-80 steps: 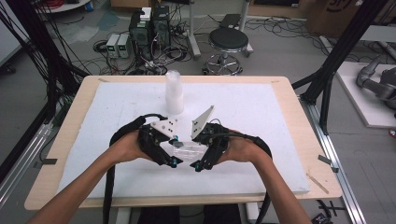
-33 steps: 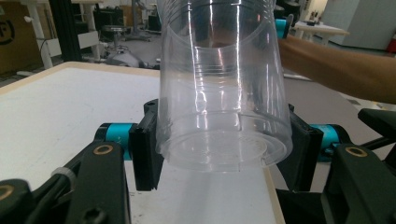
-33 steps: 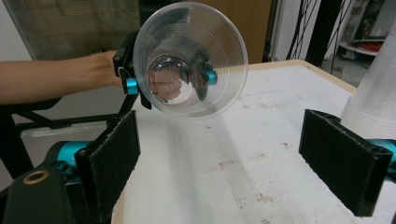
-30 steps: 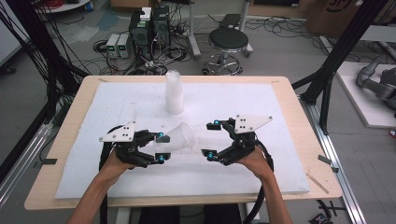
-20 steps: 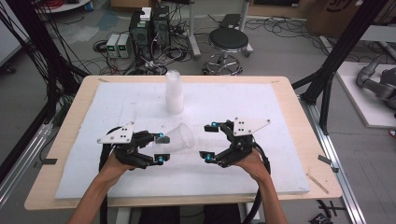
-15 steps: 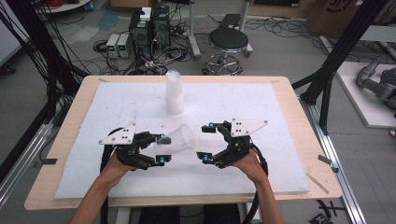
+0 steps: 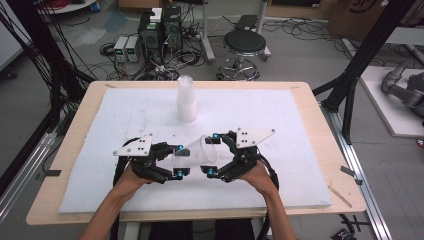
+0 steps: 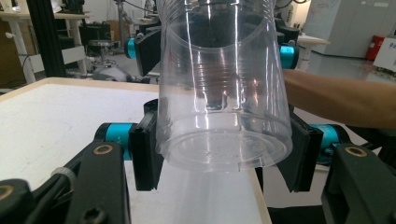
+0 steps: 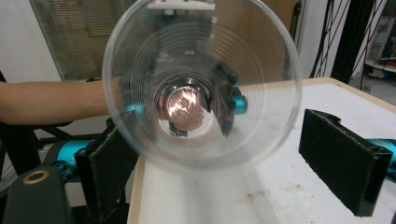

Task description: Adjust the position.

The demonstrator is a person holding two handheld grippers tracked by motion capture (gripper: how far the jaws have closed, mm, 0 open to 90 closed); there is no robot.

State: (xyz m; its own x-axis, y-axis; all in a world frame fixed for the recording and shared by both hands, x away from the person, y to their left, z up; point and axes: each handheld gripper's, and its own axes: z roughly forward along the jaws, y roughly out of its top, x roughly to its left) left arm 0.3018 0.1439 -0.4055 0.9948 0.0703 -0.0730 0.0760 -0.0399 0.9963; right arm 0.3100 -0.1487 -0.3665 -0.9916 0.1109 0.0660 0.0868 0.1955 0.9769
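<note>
Your left gripper (image 8: 219,163) is clamping the clear cup's (image 8: 224,88) base; your right gripper (image 9: 233,158) is gaping wide around its rim.

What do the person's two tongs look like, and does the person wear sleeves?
Both the left tongs and the right tongs are black, with flat black pads, cyan rings near the tips and brass-coloured pivot screws. Each carries a grey three-cornered plate with dark dots, and a black cable trails back. The forearms are bare: no sleeves show.
</note>
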